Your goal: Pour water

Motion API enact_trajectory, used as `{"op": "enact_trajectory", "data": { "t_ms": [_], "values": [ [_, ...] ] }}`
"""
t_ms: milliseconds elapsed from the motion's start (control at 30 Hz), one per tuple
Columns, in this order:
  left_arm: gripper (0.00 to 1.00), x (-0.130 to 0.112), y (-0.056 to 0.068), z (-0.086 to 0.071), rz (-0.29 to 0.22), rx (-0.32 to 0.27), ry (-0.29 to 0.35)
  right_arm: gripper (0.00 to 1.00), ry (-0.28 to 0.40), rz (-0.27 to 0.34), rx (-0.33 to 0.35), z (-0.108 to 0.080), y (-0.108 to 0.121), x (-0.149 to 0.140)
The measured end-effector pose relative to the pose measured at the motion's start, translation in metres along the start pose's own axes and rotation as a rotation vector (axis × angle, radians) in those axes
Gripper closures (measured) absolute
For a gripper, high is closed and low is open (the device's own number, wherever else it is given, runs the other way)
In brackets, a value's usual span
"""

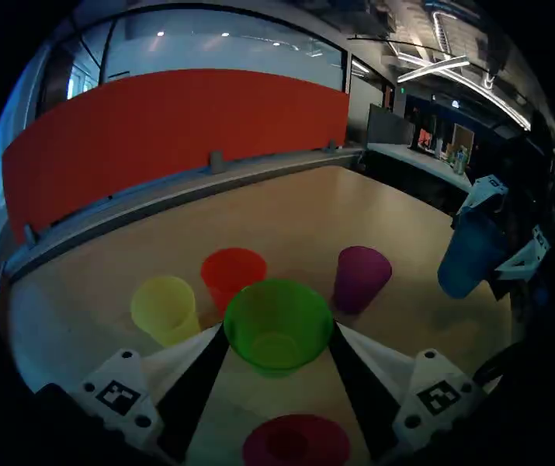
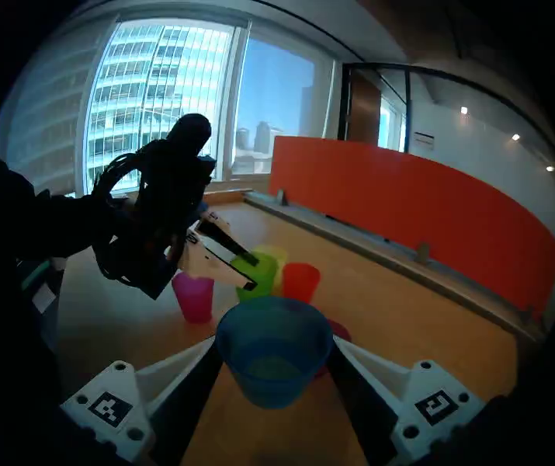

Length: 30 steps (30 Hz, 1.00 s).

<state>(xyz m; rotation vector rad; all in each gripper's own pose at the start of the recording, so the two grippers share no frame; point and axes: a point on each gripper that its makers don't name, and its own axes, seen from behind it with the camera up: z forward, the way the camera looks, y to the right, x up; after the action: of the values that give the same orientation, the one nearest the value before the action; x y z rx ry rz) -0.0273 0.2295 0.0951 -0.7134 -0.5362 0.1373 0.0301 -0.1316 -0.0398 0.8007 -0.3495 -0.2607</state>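
Blue cup [image 2: 273,361], light thin plastic, likely slick and squashable, sits clamped mid-wall in the right gripper [image 2: 275,343] above the table [image 1: 316,210]; green cup [image 1: 277,322] sits likewise in the left gripper [image 1: 277,332].

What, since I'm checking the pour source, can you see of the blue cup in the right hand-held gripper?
The translucent blue plastic cup is tapered, round-rimmed and open-topped. The right hand-held gripper clamps it near upright, one finger pressing each side. It appears lifted above the light wooden table, with nothing else touching it. Whether it holds water is hard to tell.
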Motion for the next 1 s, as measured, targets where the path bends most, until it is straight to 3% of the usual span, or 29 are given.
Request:
{"op": "enact_trajectory", "data": {
  "t_ms": [333,1000],
  "values": [
    [0.12,0.020,-0.002,-0.028,0.038,0.028,0.088,0.09,0.016,-0.002,-0.001,-0.002,-0.005,0.010],
    [0.12,0.066,-0.002,-0.083,0.047,0.047,0.286,0.09,0.059,0.021,0.000,-0.001,-0.007,0.027]
  ]
}}
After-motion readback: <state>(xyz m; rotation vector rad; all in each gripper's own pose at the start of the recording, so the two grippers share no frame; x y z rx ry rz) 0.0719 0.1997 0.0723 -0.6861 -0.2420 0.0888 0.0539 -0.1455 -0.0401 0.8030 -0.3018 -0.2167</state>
